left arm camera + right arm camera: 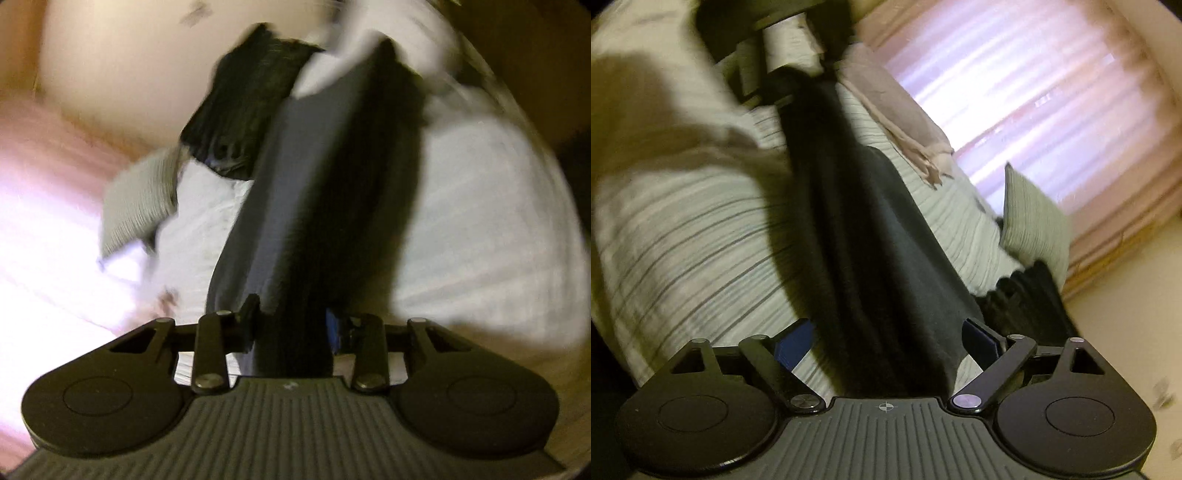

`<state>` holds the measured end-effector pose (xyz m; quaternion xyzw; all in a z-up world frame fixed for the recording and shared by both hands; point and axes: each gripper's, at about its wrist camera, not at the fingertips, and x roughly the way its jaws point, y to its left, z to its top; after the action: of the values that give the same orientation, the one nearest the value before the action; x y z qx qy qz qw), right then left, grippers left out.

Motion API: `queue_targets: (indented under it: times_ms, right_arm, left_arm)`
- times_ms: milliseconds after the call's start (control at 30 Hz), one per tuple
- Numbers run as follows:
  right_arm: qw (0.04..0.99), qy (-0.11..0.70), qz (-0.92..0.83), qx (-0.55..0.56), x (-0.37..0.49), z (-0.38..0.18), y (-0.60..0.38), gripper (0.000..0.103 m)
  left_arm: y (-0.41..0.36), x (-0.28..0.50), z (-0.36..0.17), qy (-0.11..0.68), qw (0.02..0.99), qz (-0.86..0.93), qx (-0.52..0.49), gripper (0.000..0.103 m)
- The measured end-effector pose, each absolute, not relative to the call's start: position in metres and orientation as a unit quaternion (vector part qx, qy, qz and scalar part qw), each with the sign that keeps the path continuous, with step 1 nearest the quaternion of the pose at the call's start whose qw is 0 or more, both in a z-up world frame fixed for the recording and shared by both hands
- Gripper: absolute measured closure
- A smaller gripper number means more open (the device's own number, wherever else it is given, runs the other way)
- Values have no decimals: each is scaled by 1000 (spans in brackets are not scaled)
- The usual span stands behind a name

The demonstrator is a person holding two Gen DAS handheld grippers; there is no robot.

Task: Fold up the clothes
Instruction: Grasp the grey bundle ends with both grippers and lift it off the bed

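My left gripper [291,328] is pinched narrow on a bunched edge of the dark garment [325,177], which stretches away over the striped bedding [480,206]. My right gripper [886,339] stands wide with the cloth between its fingers, not clamped. The garment looks soft, light and limp, best gripped at hems or corners.

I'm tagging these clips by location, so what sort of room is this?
Most likely a bedroom: a bed with striped white bedding, a ribbed grey-green cushion lying on it, and pink curtains lit by a window behind.
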<state>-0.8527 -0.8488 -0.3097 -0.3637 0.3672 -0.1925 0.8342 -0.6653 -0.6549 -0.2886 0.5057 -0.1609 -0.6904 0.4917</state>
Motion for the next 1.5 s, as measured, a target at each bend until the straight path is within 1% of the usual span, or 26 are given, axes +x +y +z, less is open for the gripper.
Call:
queue_targets:
  times_ms: [67,167,200,233,267,300,333,367,400,467,533,567,700,767,833,933,1300,1500]
  right_arm:
    - [819,368,-192,-396,-849,-319,-843,14]
    - [800,371,-203,-425,-842,-330,-846,14]
    - [798,370,-208,-429,-841,-331,-849,17]
    - [797,371,-210,-429,-840,-331,-851,23]
    - [796,373,-210,-428,-839,-330,-854,46]
    - [796,375,-211,-426,-839,-329,-857,52]
    - [796,377,-211,-425,-838,-328,-860,56]
    - [797,378,-211,-422,-838,-327,-861,67]
    - [799,380,-210,-417,-839,-325,-862,69]
    - [803,383,-209,-407,-840,-320,-863,71]
    - [805,384,-208,-402,-840,-318,-863,72]
    - [806,384,-207,-400,-840,-316,-863,72]
    - [808,387,-204,-394,-837,-309,-864,72]
    - [809,389,-205,-391,-837,-306,-865,72]
    - [809,390,-205,-389,-836,-306,-865,72]
    - [809,392,-205,-388,-835,-307,-864,72]
    - [809,394,-204,-386,-839,-308,-860,72]
    - [808,391,-203,-392,-842,-316,-858,72]
  left_arm:
    - [-667,-654,-267,-105,504,-716,472,71]
    - [-679,-646,-250,-71,506,-731,452,71]
    - [-683,-645,-247,-66,505,-734,450,71]
    - [-685,-644,-245,-64,502,-735,451,71]
    - [-688,-644,-244,-62,500,-735,453,71]
    - [-688,-643,-243,-61,498,-736,455,71]
    - [-685,-644,-244,-62,497,-735,457,70]
    - [-681,-645,-246,-65,496,-733,460,70]
    - [-676,-647,-250,-72,495,-730,465,69]
    - [-666,-651,-260,-91,495,-720,478,66]
    - [-658,-658,-274,-119,493,-703,498,52]
    - [-653,-661,-281,-133,492,-694,508,50]
    - [-643,-673,-303,-176,479,-662,549,49]
    - [-645,-676,-307,-179,477,-655,559,51]
    - [-647,-678,-308,-174,475,-652,565,61]
    - [-648,-679,-311,-172,473,-648,572,64]
    - [-659,-678,-311,-173,467,-647,577,67]
    - [-658,-679,-314,-178,466,-644,579,71]
